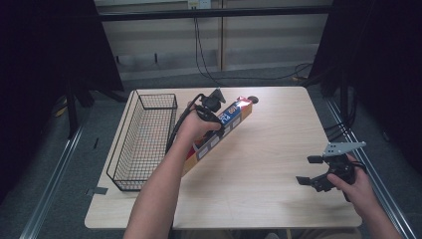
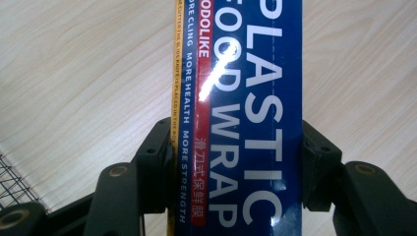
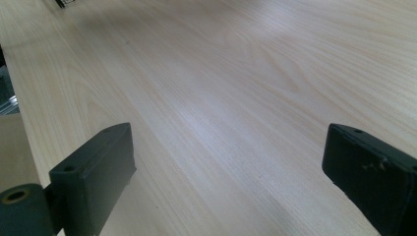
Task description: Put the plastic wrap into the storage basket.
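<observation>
From the high view, the left gripper is clamped across a long plastic wrap box, about a third of the way down from its far end. The box is tilted: its far end is raised beyond the jaws, up and to the right, while its near end slopes back toward the person, under the forearm, apparently close to the table. Its long axis runs on a diagonal from near-left to far-right. A wire basket lies just to the left of this gripper, its own length running away from the person. The right gripper rests well apart at the table's right edge, jaws spread with nothing between them.

In the left gripper view, the box runs straight out between the two black jaws, which press on its narrow side walls; the blue printed face looks at the camera. A corner of the basket shows low on the left.

In the right gripper view, the jaws stand wide over bare table.

The box is probably light and stiff lengthwise, but its cardboard walls could dent under a hard squeeze, and the glossy face looks slippery. Held off-centre, it will likely droop; a hold nearer mid-length would balance it better.
</observation>
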Action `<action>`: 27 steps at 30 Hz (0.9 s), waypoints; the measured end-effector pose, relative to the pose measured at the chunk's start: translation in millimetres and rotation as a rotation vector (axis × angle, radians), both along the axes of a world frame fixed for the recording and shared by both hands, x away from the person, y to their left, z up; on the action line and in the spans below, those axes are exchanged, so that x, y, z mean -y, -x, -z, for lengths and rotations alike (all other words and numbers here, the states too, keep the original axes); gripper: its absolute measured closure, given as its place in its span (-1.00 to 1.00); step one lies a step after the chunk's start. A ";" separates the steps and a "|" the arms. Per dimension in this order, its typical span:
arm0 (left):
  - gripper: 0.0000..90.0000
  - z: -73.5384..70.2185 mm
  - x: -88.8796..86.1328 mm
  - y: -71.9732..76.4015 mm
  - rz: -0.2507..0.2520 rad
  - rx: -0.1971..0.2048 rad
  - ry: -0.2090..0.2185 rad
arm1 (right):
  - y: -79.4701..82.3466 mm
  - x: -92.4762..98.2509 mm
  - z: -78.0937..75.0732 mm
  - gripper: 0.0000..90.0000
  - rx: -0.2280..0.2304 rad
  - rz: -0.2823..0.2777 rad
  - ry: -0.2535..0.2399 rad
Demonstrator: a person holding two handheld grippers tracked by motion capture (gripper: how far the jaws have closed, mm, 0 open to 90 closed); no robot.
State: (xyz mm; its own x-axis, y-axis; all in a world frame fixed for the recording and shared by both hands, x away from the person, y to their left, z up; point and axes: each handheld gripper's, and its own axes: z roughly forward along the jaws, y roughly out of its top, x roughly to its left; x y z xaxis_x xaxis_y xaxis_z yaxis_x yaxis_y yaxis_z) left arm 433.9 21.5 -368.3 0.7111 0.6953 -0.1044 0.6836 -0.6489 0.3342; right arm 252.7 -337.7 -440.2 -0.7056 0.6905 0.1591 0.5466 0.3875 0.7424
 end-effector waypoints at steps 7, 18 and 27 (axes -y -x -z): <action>-0.03 -4.6 -5.8 0.0 -0.039 0.004 0.007 | 0.1 -0.5 -0.2 -0.88 0.000 -0.001 0.000; -0.03 -16.1 -19.7 1.2 -0.098 0.018 0.012 | 0.0 -1.3 0.4 -0.88 -0.004 -0.003 0.004; -0.03 -23.6 -28.0 2.0 -0.141 0.029 0.005 | -0.3 -1.9 0.9 -0.88 -0.004 -0.007 0.003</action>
State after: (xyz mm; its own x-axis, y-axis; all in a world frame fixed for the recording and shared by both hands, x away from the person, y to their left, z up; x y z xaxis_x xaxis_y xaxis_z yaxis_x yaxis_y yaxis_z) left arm 431.9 49.5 -344.6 0.6089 0.7882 -0.0892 0.7580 -0.5449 0.3585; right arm 253.0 -335.8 -441.1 -0.7099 0.6859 0.1601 0.5470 0.3937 0.7388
